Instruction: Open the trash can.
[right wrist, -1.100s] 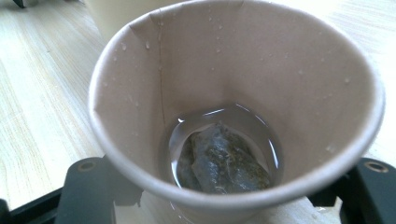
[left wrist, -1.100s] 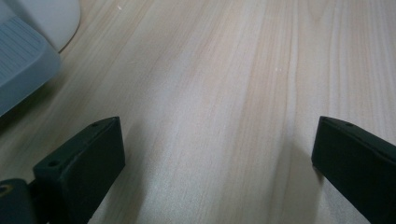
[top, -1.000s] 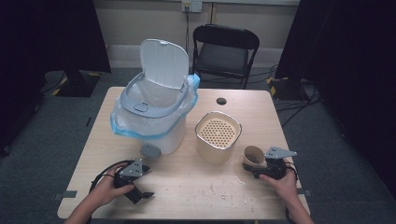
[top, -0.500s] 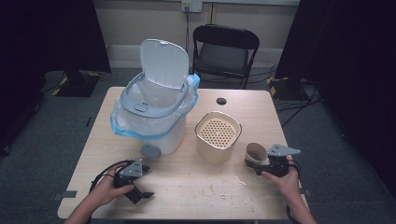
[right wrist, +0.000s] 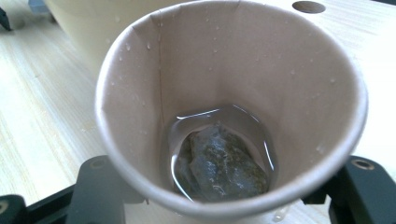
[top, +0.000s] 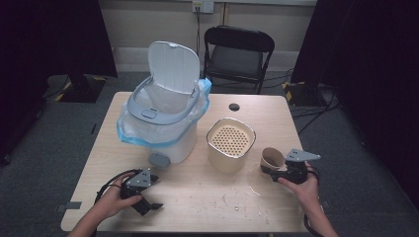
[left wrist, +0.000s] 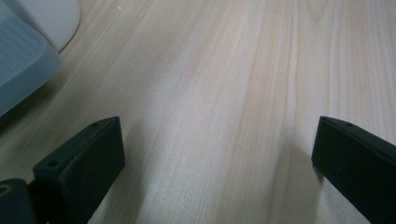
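A brown paper cup (top: 272, 158) is tipped with its mouth toward the left at the table's right side, and my right gripper (top: 274, 170) is shut on it. In the right gripper view the cup (right wrist: 224, 84) sits between the two jaws. A wet tea bag (right wrist: 224, 165) lies in a little liquid at its bottom. My left gripper (top: 155, 191) rests open on the table near the front left. Its jaws stand wide apart over bare wood (left wrist: 215, 135), with nothing between them.
A white pedal bin (top: 163, 133) with a blue liner and raised lid (top: 173, 66) stands at the back left, its pedal (top: 159, 159) toward me. A beige container with a perforated insert (top: 230, 143) stands beside the cup. Droplets (top: 254, 190) dot the table (top: 197, 207). A chair (top: 239, 49) stands behind.
The cup in the right gripper has tipped, so its mouth shows more. The right hand has shifted slightly. The left gripper has stayed put.
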